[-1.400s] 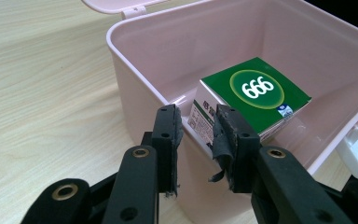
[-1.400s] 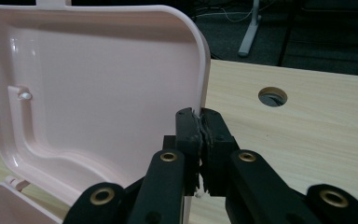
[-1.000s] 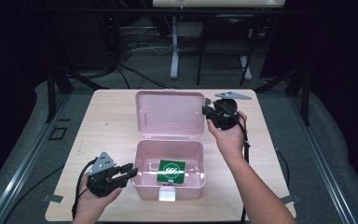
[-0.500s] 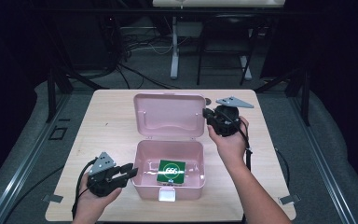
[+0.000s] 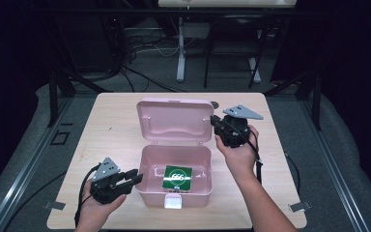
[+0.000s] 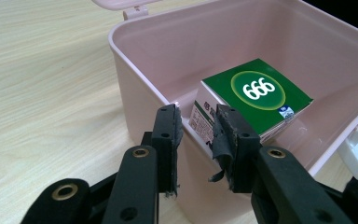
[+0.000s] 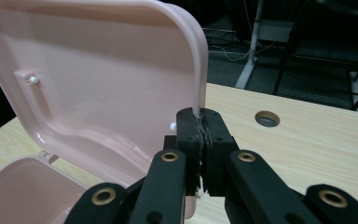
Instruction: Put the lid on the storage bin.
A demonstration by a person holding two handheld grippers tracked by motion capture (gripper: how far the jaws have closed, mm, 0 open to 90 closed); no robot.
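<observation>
Left gripper (image 5: 136, 178): near edge of tabletop (image 5: 111, 125), fingers apart, straddling the left wall of the pink box (image 5: 149, 193); nothing gripped. Green carton (image 5: 178, 177): marked 666, lying on the box floor, just past the left fingers (image 6: 168, 130). White latch (image 5: 172, 202): on the box's near wall. Lid (image 5: 174, 121): raised, near upright at the back. Right gripper (image 5: 216, 121): fingers clamped on the lid's right edge. Round hole (image 7: 266, 118): in the tabletop beyond. Change: right gripper and lid edge sit slightly nearer than a second ago; left gripper unmoved
</observation>
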